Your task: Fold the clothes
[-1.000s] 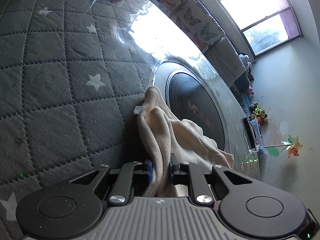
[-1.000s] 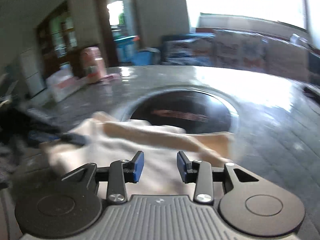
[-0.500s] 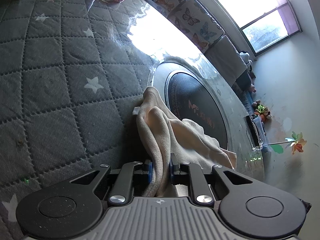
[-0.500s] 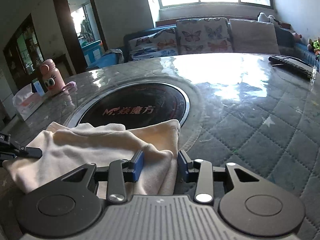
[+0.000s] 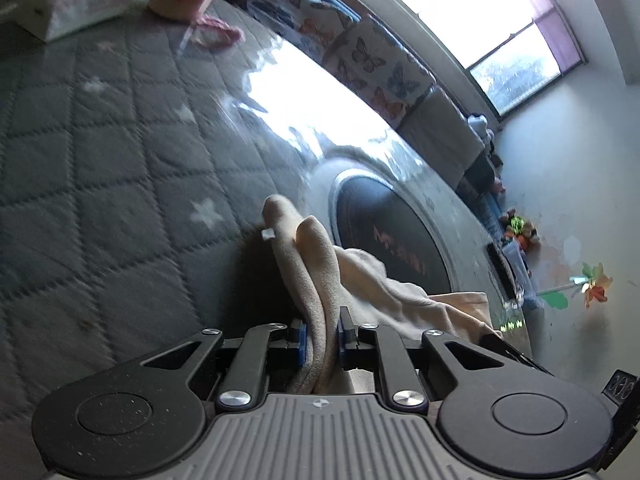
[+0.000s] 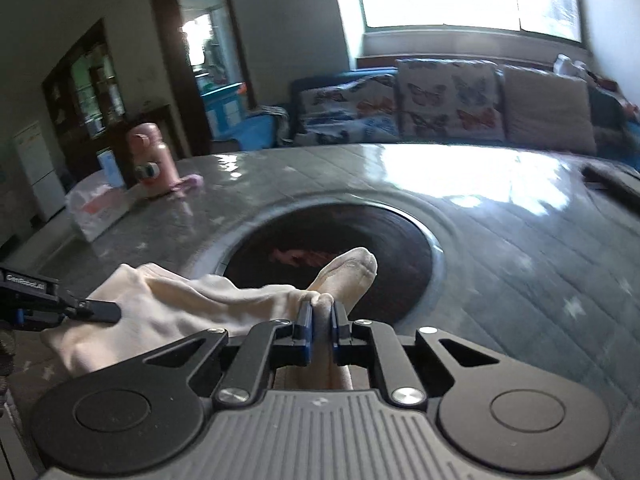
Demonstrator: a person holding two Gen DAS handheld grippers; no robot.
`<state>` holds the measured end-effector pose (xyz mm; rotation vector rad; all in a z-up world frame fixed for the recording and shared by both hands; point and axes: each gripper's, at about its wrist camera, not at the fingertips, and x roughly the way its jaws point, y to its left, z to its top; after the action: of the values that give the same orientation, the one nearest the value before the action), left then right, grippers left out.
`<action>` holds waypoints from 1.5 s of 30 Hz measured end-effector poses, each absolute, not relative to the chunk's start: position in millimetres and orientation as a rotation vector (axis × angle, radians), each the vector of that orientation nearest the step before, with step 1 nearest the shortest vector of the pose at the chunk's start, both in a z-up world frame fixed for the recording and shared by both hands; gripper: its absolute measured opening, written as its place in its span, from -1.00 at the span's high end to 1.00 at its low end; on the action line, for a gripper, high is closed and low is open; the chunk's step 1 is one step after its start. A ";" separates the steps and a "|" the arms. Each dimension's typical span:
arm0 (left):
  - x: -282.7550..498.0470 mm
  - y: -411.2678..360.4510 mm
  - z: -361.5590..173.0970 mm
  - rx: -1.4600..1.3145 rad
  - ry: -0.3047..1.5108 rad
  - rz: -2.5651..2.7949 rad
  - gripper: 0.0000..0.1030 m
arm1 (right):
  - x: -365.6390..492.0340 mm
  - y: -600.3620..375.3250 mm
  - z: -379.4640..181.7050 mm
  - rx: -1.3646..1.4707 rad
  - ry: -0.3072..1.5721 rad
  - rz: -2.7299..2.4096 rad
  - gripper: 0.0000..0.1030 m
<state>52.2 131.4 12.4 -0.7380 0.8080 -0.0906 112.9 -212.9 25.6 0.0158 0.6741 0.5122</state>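
Note:
A cream-coloured garment lies bunched on the grey quilted table cover, beside a round dark hob. My left gripper is shut on a fold of it, which stands up between the blue pads. In the right wrist view the same garment stretches from the left gripper's fingers across to my right gripper, which is shut on the other end; a corner sticks up past the pads, over the hob.
A pink duck-faced bottle, a tissue pack and a pink hair tie sit at the table's far left. A remote lies at the far right. A sofa with butterfly cushions stands behind the table.
My right gripper has closed on the garment's end, which it straddled open half a second ago, and lifted it. The left gripper keeps its hold and has tilted, showing more of the table's far end.

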 end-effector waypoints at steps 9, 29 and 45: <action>31.5 196.7 35.7 -0.742 0.703 0.018 0.72 | 138.5 -124.8 43.5 -0.036 0.652 0.661 0.86; 10.6 272.4 23.6 -0.655 0.701 0.268 0.58 | 199.4 -1.5 4.4 -0.126 0.733 0.714 0.73; 38.0 270.6 34.9 -0.518 0.680 0.303 0.43 | 205.3 29.4 -9.7 -0.128 0.759 0.802 0.72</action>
<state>38.0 270.6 34.9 -0.5184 0.6799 0.3034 205.3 29.4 -9.7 -0.1278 0.7585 0.8017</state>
